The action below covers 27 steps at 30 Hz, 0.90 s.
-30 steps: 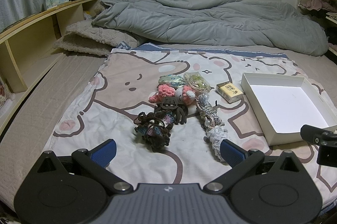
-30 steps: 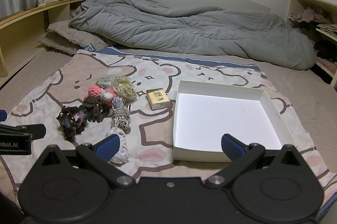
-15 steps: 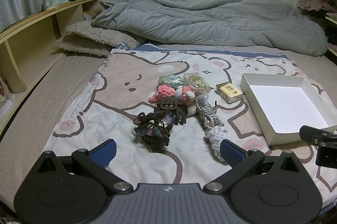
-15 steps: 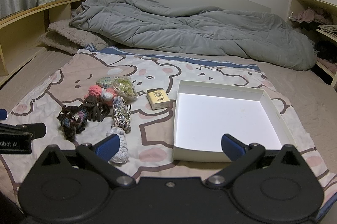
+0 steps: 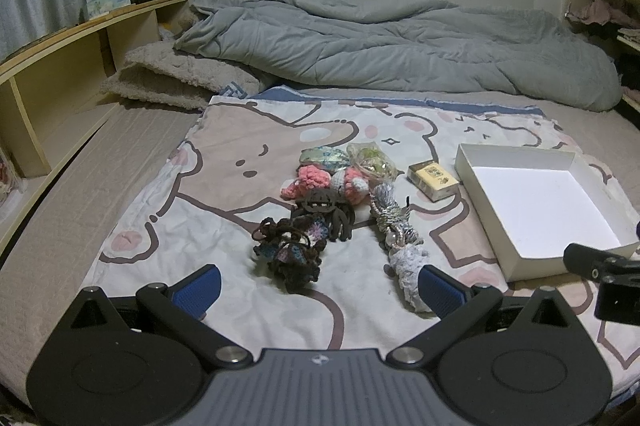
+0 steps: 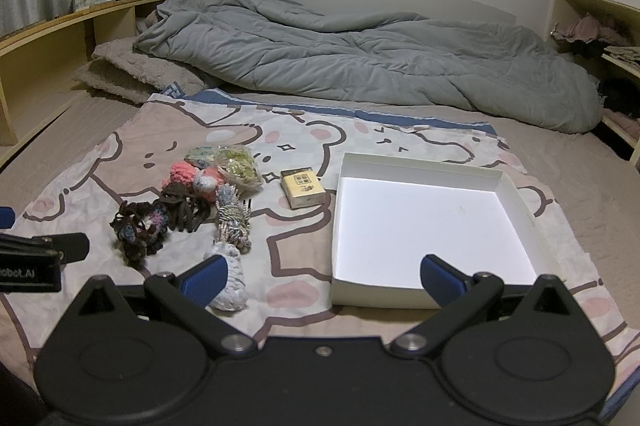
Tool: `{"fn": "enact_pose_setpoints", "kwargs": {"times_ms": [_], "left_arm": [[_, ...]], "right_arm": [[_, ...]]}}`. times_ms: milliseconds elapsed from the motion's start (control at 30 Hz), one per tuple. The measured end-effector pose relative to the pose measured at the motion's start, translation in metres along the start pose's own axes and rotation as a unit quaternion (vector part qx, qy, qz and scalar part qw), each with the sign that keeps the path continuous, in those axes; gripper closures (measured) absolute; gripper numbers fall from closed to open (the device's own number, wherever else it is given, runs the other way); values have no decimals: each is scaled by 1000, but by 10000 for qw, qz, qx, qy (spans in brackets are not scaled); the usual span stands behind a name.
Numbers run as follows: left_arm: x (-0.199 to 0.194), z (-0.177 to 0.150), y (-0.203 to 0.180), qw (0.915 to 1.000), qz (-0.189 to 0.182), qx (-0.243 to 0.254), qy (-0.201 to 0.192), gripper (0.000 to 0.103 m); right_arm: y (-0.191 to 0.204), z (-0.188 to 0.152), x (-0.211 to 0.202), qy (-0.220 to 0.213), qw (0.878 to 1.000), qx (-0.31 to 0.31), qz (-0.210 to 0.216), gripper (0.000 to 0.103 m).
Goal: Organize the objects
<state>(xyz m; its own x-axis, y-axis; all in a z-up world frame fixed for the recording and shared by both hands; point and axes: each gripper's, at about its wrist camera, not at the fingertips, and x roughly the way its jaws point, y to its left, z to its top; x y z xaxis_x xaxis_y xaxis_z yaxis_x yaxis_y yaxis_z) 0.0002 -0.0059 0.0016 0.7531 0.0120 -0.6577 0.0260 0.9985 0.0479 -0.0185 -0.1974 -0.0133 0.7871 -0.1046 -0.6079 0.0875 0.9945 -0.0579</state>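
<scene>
- Both of my grippers are spread wide and holding nothing: left gripper (image 5: 318, 288) hangs over the near side of the pile, right gripper (image 6: 323, 276) over the near rim of the white box (image 6: 516, 191).
- The box sits empty on the bear blanket (image 6: 132, 161); all the loose stuff lies just left of it.
- Closest to the box is the yellow pack (image 6: 303, 188). Looks light and stiff with flat sides, so I'd pinch it across the narrow faces.
- Further left are the twisted cord bundle (image 6: 232, 216), dark crochet pieces (image 6: 140, 226) and pink and white crochet balls (image 5: 326, 181). All probably soft, light and squashy, so bite deep in the middle. They touch each other and may snag.
- The crinkly bag (image 6: 239, 167) looks slippery; I'd grab a bunched part.
- The box walls are low and thin, so I'd go in from above. Plenty of open blanket on the box's near side; the grey duvet (image 6: 360, 61) is well behind.
</scene>
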Motion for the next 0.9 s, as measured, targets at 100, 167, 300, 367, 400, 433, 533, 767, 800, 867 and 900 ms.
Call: {"fn": "enact_pose_setpoints", "kwargs": {"times_ms": [100,167,300,367,400,433,533,767,800,867,900], "left_arm": [[-4,2,1,10000,47,25,-50,0],[-5,5,1,10000,26,53,-65,0],[-8,13,2,9998,83,94,-152,0],[-11,18,3,9996,112,118,-219,0],[-13,22,4,9994,132,136,-288,0],[-15,25,5,9992,136,158,-340,0],[-19,36,7,9982,181,224,-521,0],[-10,68,20,9962,298,122,-809,0],[-7,70,21,9962,297,108,-817,0],[3,78,26,9959,301,90,-853,0],[9,82,28,9956,321,79,-873,0]], "right_arm": [[0,2,-2,-21,10000,28,54,0],[0,3,-4,-47,9999,33,145,0],[1,9,-8,-21,9993,82,367,0],[2,14,-11,-68,9990,56,431,0],[3,16,-12,-99,9990,32,426,0],[4,19,-13,-143,9990,-10,418,0],[4,28,-14,-220,9987,10,466,0],[2,57,-2,-410,9980,77,476,0],[2,61,2,-429,9979,72,481,0],[2,67,8,-463,9976,58,515,0],[2,70,11,-479,9973,62,544,0]]}}
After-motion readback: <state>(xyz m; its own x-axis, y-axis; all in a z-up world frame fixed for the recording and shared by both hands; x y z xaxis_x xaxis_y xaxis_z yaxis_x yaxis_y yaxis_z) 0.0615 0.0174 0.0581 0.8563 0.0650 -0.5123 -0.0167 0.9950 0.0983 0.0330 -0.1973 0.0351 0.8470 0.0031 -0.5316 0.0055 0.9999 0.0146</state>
